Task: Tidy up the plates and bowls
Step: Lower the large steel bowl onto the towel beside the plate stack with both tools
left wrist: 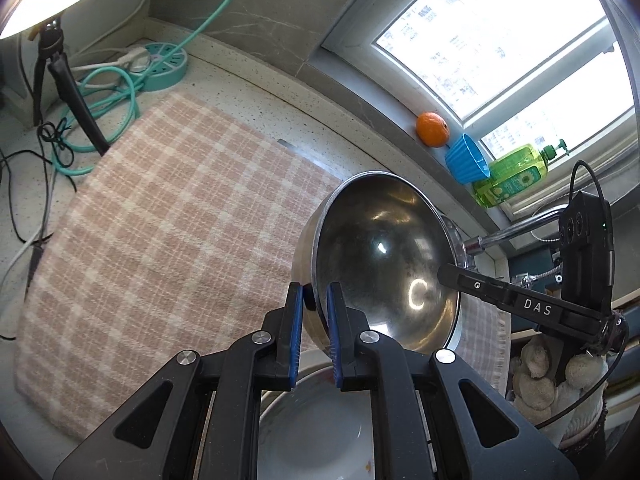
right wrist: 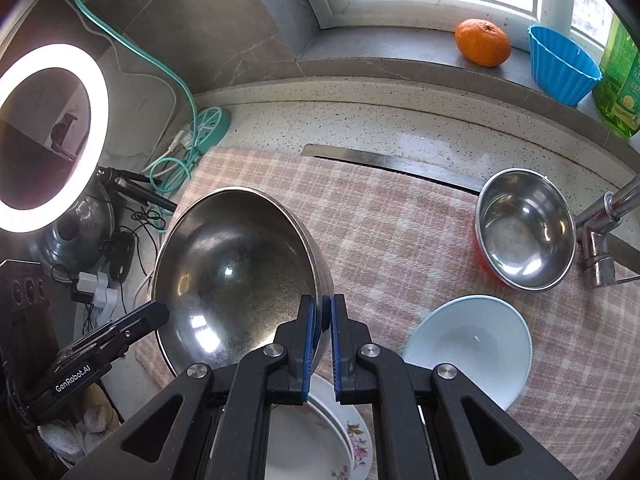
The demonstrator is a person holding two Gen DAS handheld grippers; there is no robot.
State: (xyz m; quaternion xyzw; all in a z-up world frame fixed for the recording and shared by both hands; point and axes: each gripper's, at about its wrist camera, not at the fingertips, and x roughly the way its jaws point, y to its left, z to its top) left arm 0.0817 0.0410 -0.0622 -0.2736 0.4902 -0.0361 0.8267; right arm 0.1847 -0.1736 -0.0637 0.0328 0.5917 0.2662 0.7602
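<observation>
A large steel bowl point(left wrist: 384, 256) hangs tilted above the checked cloth point(left wrist: 160, 208), held from two sides. My left gripper point(left wrist: 315, 294) is shut on its near rim, blue pads on either side of the wall. My right gripper point(right wrist: 322, 306) is shut on the opposite rim of the same bowl point(right wrist: 236, 268). Each gripper's black fingers show in the other's view, at the bowl's far edge point(left wrist: 460, 278) point(right wrist: 152, 314). On the cloth lie a small steel bowl point(right wrist: 524, 232) and a pale blue bowl point(right wrist: 472, 344). Stacked floral plates point(right wrist: 344, 432) sit beneath the grippers.
A faucet point(right wrist: 600, 232) stands at the right by the small bowl. An orange point(right wrist: 482, 42), a blue ribbed cup point(right wrist: 560, 66) and a green soap bottle point(right wrist: 620, 80) line the window sill. A ring light point(right wrist: 48, 136), teal power strip point(right wrist: 212, 124) and cables crowd the left.
</observation>
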